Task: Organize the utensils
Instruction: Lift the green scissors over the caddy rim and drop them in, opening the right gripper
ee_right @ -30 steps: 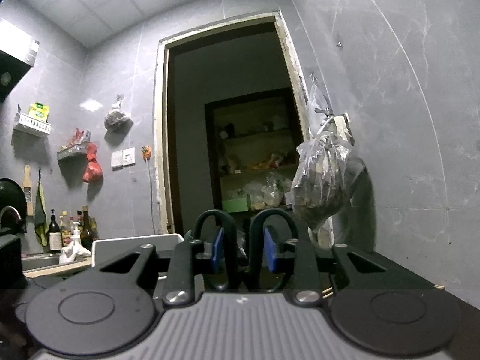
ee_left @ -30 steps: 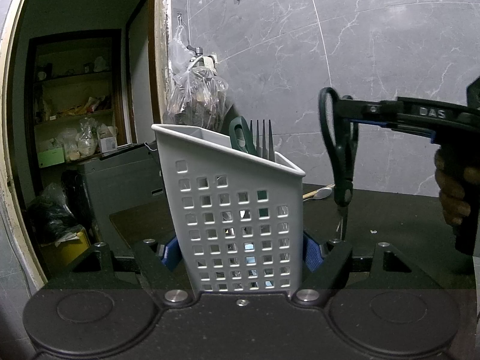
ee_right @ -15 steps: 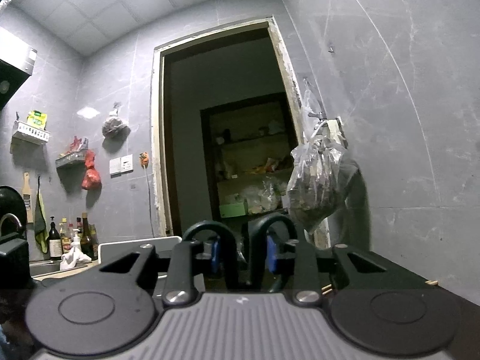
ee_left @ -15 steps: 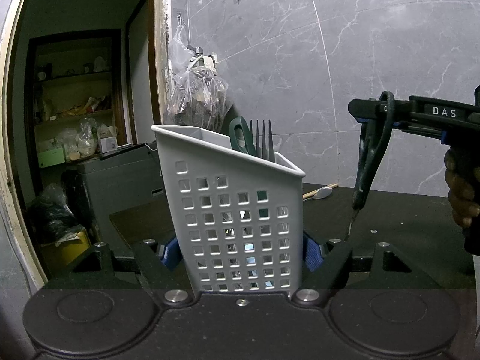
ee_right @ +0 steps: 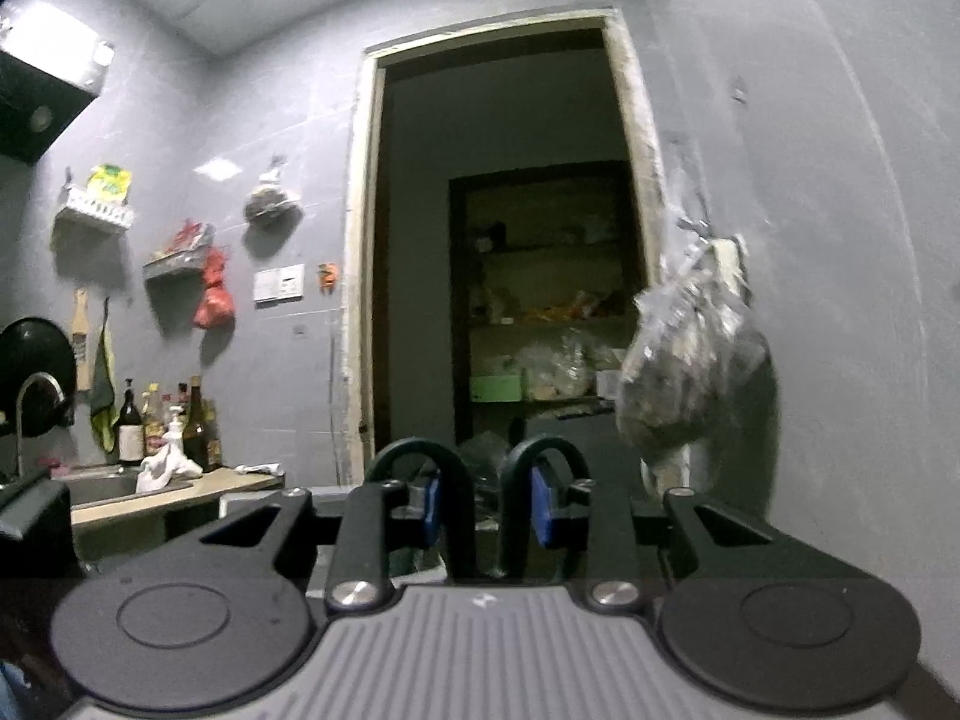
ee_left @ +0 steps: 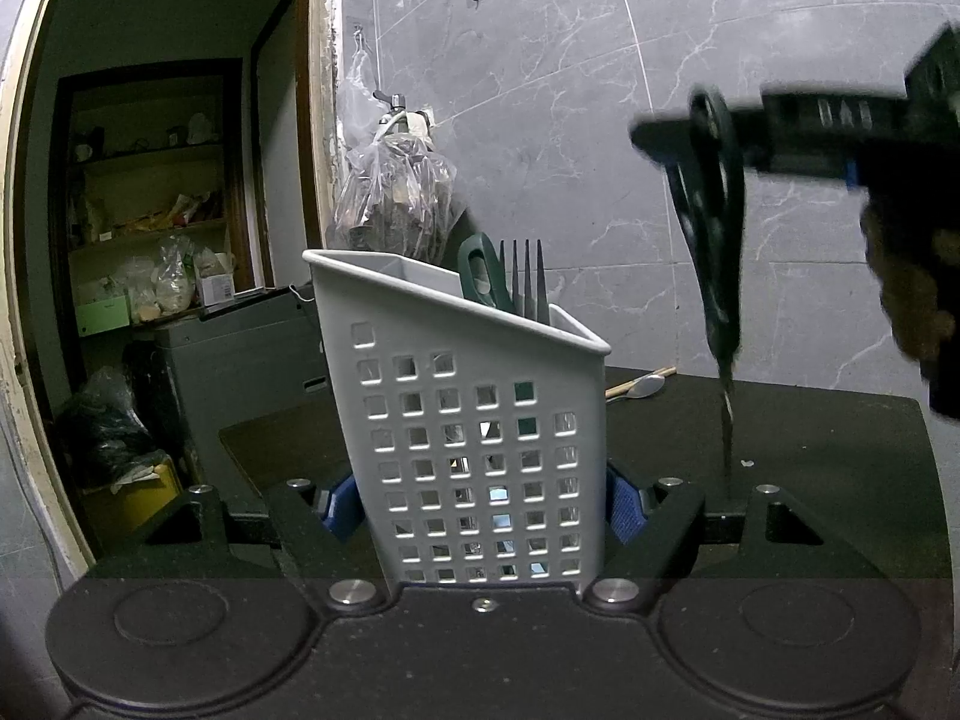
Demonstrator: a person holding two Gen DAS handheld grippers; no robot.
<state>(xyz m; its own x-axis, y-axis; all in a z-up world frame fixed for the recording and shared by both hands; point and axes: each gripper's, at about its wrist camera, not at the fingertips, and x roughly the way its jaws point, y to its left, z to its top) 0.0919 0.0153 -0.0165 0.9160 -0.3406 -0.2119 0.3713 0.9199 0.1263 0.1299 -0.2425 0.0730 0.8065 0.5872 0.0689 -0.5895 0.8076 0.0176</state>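
right now the left gripper (ee_left: 480,504) has its 2 blue pads pinching the sides of the grey holder (ee_left: 474,432), which stands upright between them on the dark counter (ee_left: 828,450). a fork (ee_left: 528,282) and a green handle (ee_left: 480,273) stick up out of it. off to the right, the right gripper (ee_right: 483,507) clamps the scissors (ee_left: 714,252) by their 2 black loops, blades hanging down, apart from the holder. a spoon (ee_left: 642,385) lies behind.

White caddy (ee_left: 474,420) with square holes; green handle (ee_left: 480,276); black scissors (ee_left: 714,240)
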